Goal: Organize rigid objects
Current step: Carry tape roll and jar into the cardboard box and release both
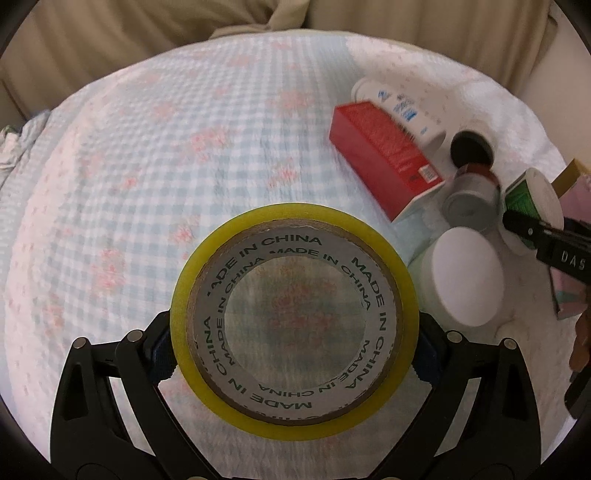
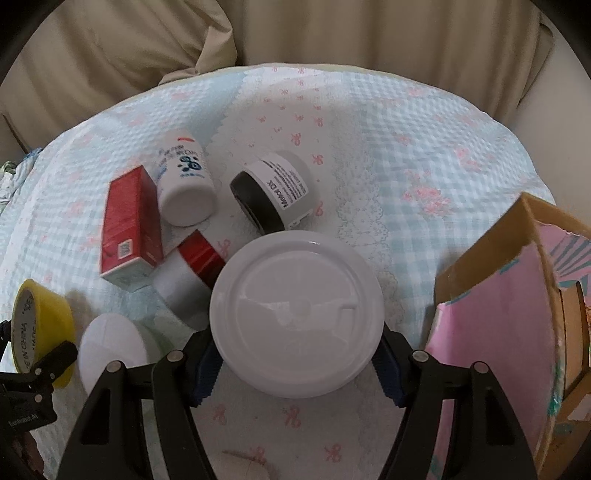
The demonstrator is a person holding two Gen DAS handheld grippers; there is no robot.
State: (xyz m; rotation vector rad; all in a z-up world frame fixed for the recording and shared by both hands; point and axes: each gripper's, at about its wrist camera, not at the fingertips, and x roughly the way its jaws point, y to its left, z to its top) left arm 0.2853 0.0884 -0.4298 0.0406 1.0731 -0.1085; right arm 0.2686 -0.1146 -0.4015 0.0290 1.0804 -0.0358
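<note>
Gripping a yellow tape roll [image 1: 294, 321] between its blue ribbed pads, left gripper [image 1: 294, 354] is closed on the roll's outer edges. Roll faces the camera end-on: glossy yellow rim, brown cardboard core printed "MADE IN CHINA", checked quilt [image 1: 166, 184] visible through the hole. Same roll shows at the left edge of the right wrist view [image 2: 40, 328], partly cut off.

Right gripper [image 2: 297, 365] is clamped on a round white plastic container [image 2: 297, 314], smooth moulded lid toward the lens, blue serrated pads [image 2: 207, 373] pressing both sides. In the left view it looks like a spool with green wound around its body [image 1: 532, 206]; blurred, can't confirm.

Clutter on the quilt, puckered blue-white gingham with pink bows:
- red carton [image 2: 129, 229], lying flat, barcode end toward the camera
- white cylindrical bottle [image 2: 184, 181] on its side, touching the carton
- squat jar with black lid [image 2: 273, 192], tipped on its side, label text partly legible
- red-and-white jar [image 2: 188, 273], lower part hidden behind the held container
- flat white round lid or tub [image 2: 110, 350], partly hidden by the right gripper's frame

Pink cardboard box [image 2: 498, 332] at right, open, raw brown edges, cropped by the frame. Beige fabric [image 2: 295, 33] behind the quilt.
</note>
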